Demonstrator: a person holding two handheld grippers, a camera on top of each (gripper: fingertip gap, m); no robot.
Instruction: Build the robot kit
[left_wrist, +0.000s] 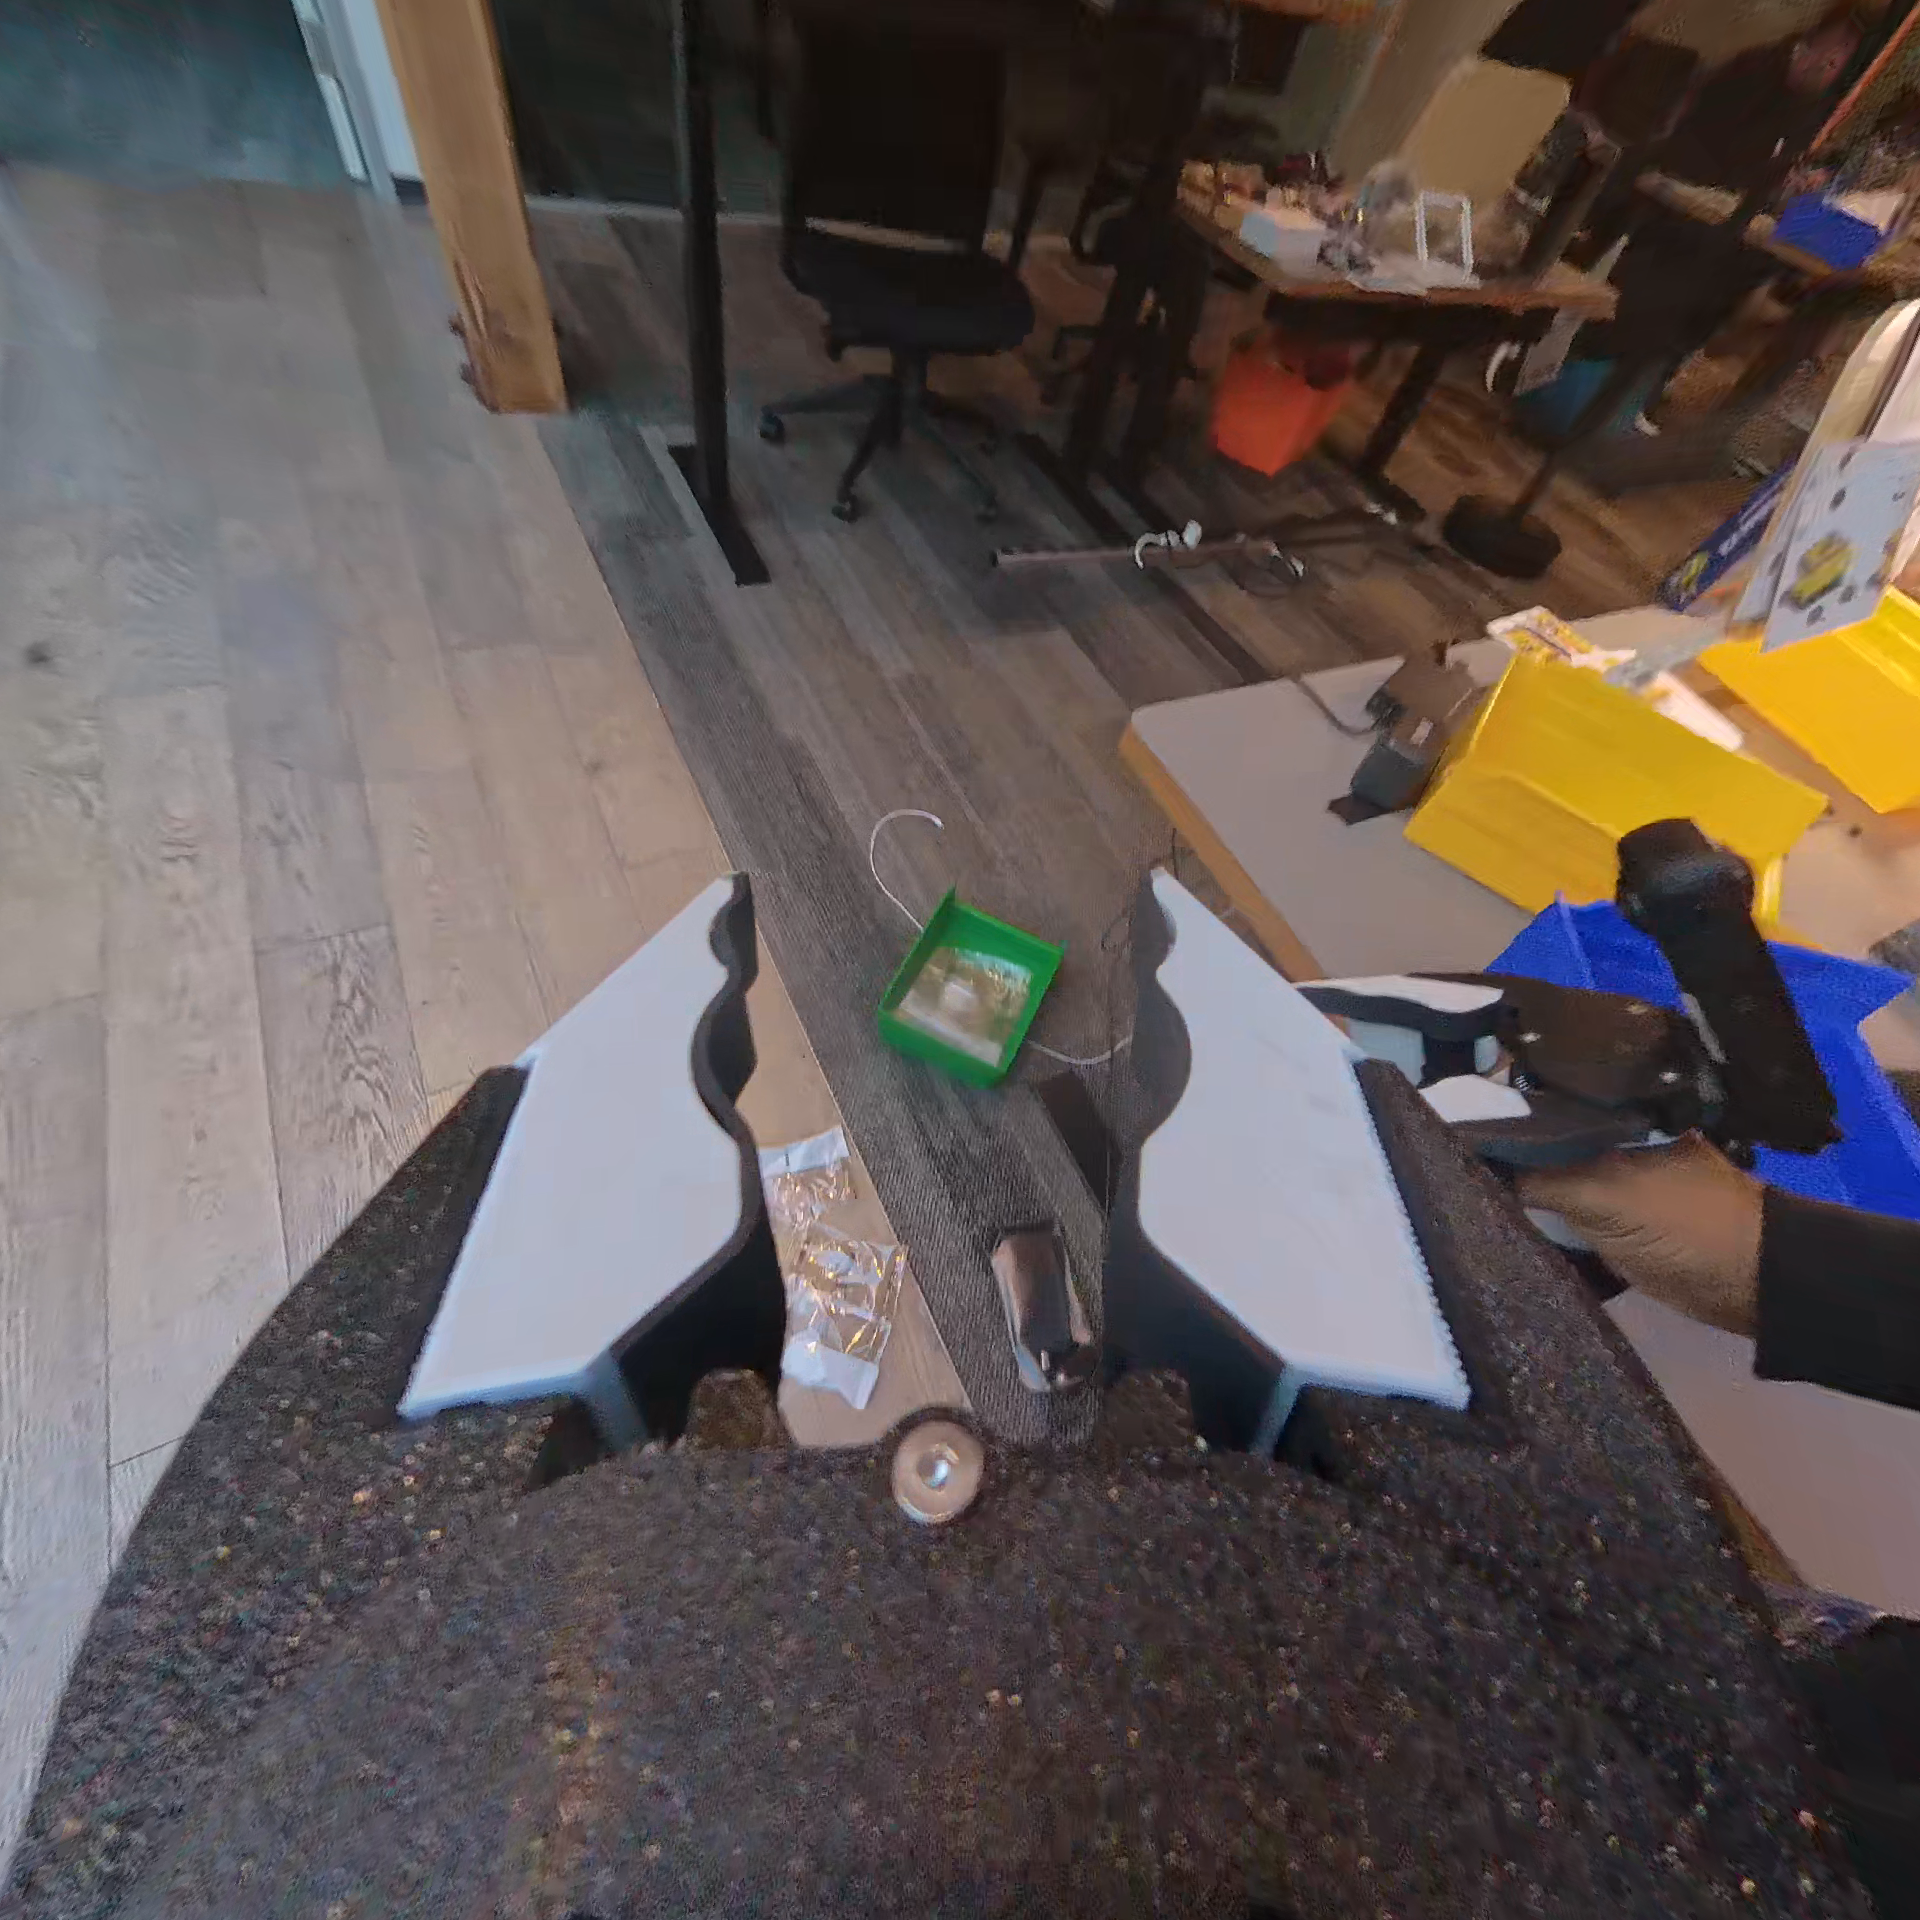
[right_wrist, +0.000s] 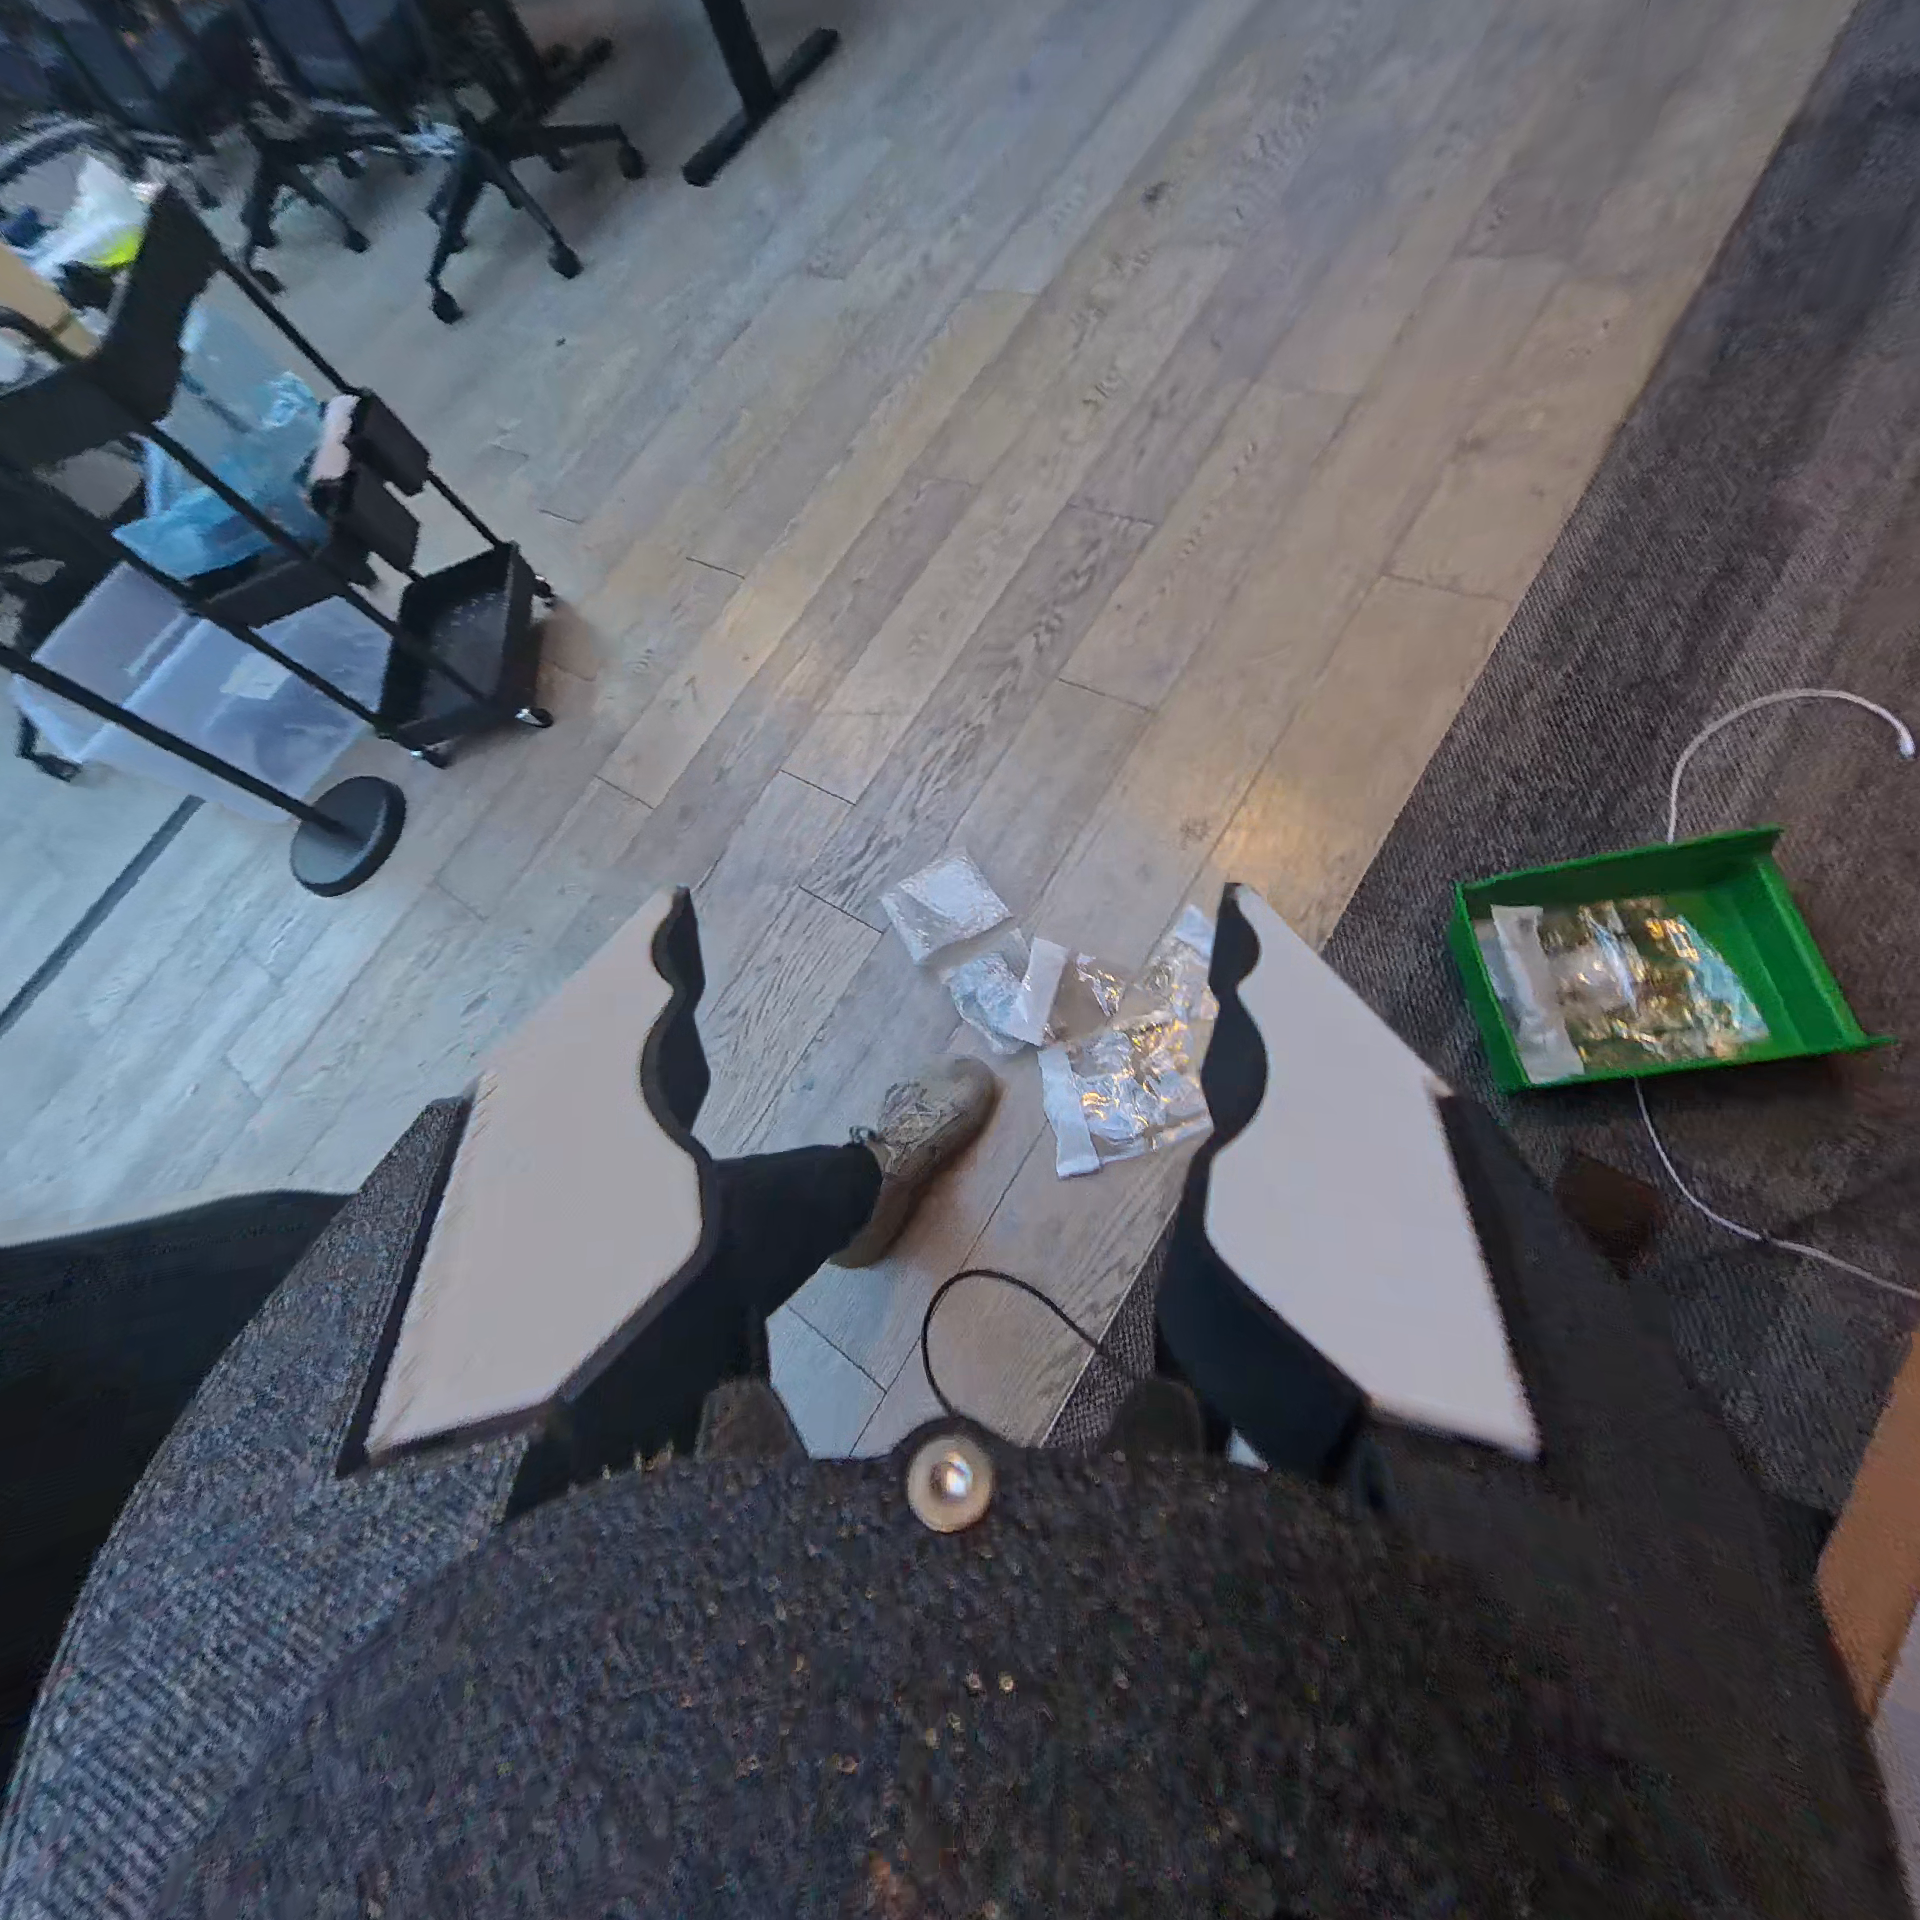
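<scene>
My left gripper is open and empty, held high above the floor. Below it a green tray with clear packets inside lies on the grey carpet, and several clear plastic packets lie on the wood floor. My right gripper is open and empty, also high above the floor. Beneath it lie the scattered clear packets, and the green tray lies to their right. The right gripper also shows in the left wrist view, held by a hand over a blue bin.
A table at right carries yellow bins. A white cable runs past the tray. A person's shoe stands by the packets. A black cart, office chairs and desks stand farther off.
</scene>
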